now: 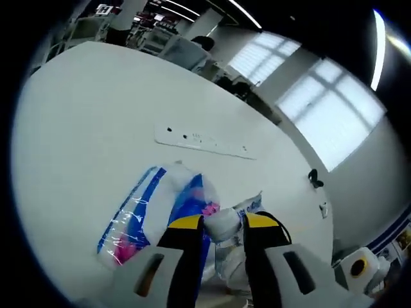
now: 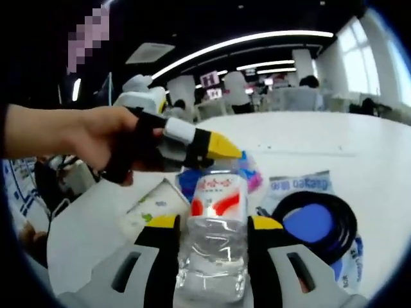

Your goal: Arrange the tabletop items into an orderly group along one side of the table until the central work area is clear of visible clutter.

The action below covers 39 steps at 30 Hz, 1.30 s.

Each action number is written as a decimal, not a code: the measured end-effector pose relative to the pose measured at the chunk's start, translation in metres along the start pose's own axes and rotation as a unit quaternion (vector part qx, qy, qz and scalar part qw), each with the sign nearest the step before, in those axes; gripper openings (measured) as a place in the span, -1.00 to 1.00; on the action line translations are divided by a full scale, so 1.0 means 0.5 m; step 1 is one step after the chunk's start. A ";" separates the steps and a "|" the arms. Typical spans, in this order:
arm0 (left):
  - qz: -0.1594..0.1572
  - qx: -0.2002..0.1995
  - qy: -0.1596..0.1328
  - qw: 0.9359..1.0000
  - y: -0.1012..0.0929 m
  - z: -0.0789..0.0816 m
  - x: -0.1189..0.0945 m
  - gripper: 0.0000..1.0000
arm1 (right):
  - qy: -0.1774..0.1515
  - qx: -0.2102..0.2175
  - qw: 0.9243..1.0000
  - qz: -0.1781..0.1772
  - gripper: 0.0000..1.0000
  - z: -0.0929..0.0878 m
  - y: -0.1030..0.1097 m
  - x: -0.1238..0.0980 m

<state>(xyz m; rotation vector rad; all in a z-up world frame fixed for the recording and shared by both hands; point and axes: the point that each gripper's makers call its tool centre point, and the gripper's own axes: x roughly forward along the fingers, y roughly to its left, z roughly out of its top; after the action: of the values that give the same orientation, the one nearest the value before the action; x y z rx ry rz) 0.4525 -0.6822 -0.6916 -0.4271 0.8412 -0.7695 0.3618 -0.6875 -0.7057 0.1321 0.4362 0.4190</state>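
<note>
My right gripper [image 2: 215, 222] is shut on a clear water bottle [image 2: 215, 237] with a red and white label, held upright between its yellow-tipped jaws. Behind the bottle lies a blue, white and pink plastic packet [image 2: 249, 172]. My left gripper [image 2: 221, 147], held by a hand [image 2: 83, 138], reaches in from the left onto that packet. In the left gripper view the packet [image 1: 151, 208] lies on the white table [image 1: 83, 115]. There my left gripper [image 1: 221, 221] is shut on a crumpled white fold of the packet's plastic.
A black cable coil [image 2: 340, 221] around a blue disc lies on a white and blue bag [image 2: 298, 184], right of the bottle. A printed sheet [image 2: 151, 205] lies to its left. A flat white strip [image 1: 205, 141] sits mid-table. A small black object [image 1: 314, 177] sits near the far edge.
</note>
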 end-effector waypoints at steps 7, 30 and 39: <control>-0.013 0.038 -0.017 0.999 -0.026 0.012 -0.020 -0.55 | 0.001 -0.020 1.000 0.002 -0.25 0.004 0.006 -0.008; -0.064 0.129 -0.093 0.985 -0.158 0.033 -0.111 -0.60 | -0.008 -0.040 0.999 0.001 -0.27 0.012 0.020 -0.045; -0.090 0.168 -0.106 0.976 -0.216 0.002 -0.157 -0.60 | -0.006 -0.055 0.998 0.005 -0.28 0.002 0.034 -0.065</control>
<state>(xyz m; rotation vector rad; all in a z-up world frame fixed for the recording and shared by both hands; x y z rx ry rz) 0.3729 -0.6940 -0.5852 -0.2786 0.4645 -0.9951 0.3293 -0.6859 -0.6886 0.0294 0.3991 0.4513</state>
